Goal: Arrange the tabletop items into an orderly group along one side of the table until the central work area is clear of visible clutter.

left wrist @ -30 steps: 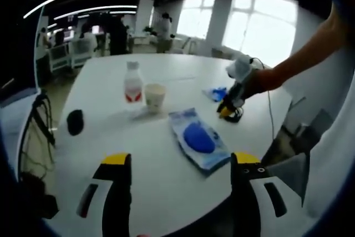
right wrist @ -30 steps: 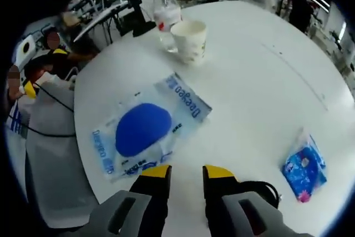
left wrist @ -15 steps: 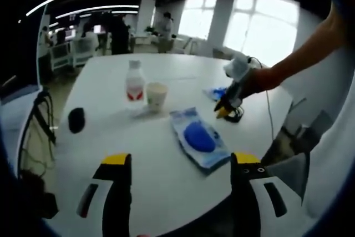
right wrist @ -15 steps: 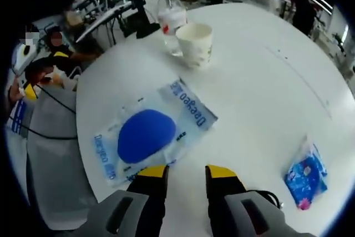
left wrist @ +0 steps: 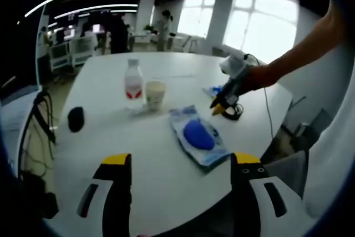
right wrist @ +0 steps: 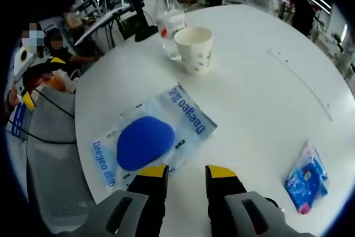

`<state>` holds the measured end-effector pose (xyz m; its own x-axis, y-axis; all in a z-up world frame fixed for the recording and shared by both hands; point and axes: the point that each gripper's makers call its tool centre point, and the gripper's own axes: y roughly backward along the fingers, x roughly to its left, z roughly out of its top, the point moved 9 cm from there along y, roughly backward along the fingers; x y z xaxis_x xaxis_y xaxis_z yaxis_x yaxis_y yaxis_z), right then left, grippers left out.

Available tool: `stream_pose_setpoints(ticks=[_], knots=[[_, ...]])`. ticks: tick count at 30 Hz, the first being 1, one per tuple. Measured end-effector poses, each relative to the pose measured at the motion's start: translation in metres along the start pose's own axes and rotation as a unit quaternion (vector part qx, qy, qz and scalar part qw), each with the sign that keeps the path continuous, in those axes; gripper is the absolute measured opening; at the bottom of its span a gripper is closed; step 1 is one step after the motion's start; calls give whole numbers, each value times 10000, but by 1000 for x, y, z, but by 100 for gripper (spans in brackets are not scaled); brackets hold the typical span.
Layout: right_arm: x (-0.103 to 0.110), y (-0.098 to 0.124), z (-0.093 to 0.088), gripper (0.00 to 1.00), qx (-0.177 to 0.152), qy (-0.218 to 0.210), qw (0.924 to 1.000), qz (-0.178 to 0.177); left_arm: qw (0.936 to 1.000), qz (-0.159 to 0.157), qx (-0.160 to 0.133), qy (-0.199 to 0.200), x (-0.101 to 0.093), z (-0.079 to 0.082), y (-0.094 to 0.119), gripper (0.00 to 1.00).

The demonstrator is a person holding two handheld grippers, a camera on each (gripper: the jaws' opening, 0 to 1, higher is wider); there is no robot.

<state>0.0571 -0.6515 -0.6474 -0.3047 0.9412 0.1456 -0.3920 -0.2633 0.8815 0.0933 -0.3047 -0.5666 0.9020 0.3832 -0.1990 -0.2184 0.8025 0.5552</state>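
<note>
**Right claw poised over the blue packet**

White and round, the bench (right wrist: 266,81) carried a bottle (right wrist: 167,20), a paper cup (right wrist: 194,48), a blue tissue pack (right wrist: 306,178) and a clear packet with a blue pad (right wrist: 152,137). That packet lay just ahead-left of the right claw (right wrist: 186,173), long axis slanting across its narrowly parted, empty jaws. Farther back, the left claw (left wrist: 180,162) hung wide open, empty.

Bare table (right wrist: 277,98) right of the clear packet (right wrist: 152,137); cup (right wrist: 194,48) beyond.
</note>
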Motion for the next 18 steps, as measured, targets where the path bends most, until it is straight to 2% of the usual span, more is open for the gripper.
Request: stream_pose_setpoints(ticks=[10, 18], knots=[[3, -3, 3, 25, -56, -23, 10000, 35, 10000, -5, 17, 5, 2, -3, -2, 73], [4, -4, 13, 25, -107, -3, 9999, 77, 10000, -6, 45, -18, 1, -5, -2, 73]])
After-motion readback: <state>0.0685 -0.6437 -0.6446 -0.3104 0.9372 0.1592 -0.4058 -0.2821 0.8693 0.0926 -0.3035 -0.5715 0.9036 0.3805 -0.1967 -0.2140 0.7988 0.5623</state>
